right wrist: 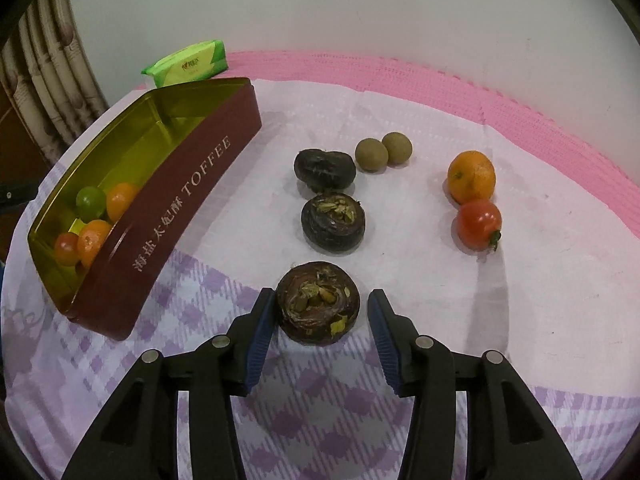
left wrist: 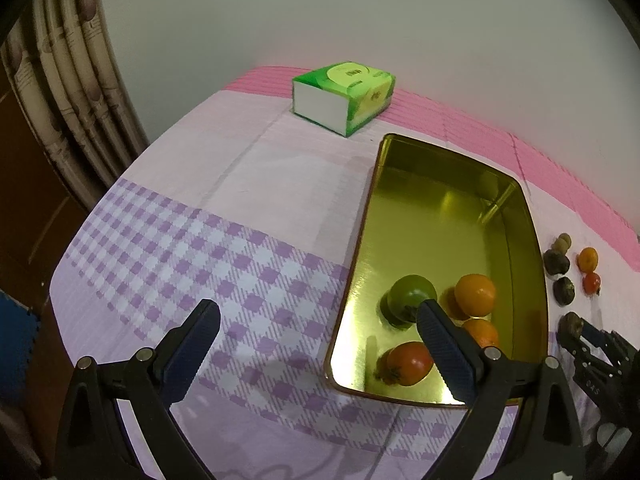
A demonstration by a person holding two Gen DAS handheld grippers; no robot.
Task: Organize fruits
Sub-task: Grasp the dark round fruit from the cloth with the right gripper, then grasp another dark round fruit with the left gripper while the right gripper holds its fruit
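A maroon toffee tin [right wrist: 188, 208] with a gold inside [left wrist: 432, 220] holds a green fruit [left wrist: 412, 294], two oranges [left wrist: 476, 294] and a red tomato [left wrist: 410, 362]. My left gripper [left wrist: 318, 348] is open and empty, its right finger over the tin's near end. My right gripper [right wrist: 318, 316] is open around a dark water chestnut [right wrist: 318, 304] on the cloth; the left finger is close against it, the right finger apart. Beyond it lie two more dark chestnuts [right wrist: 332, 224], two brown longans [right wrist: 384, 151], an orange [right wrist: 471, 176] and a tomato [right wrist: 478, 224].
A green tissue pack [left wrist: 344, 94] lies at the back of the table near the wall. The cloth [left wrist: 240, 248] is white and purple check over a pink mat [right wrist: 520, 112]. A curtain [left wrist: 72, 80] hangs at the left. The table's left edge drops off.
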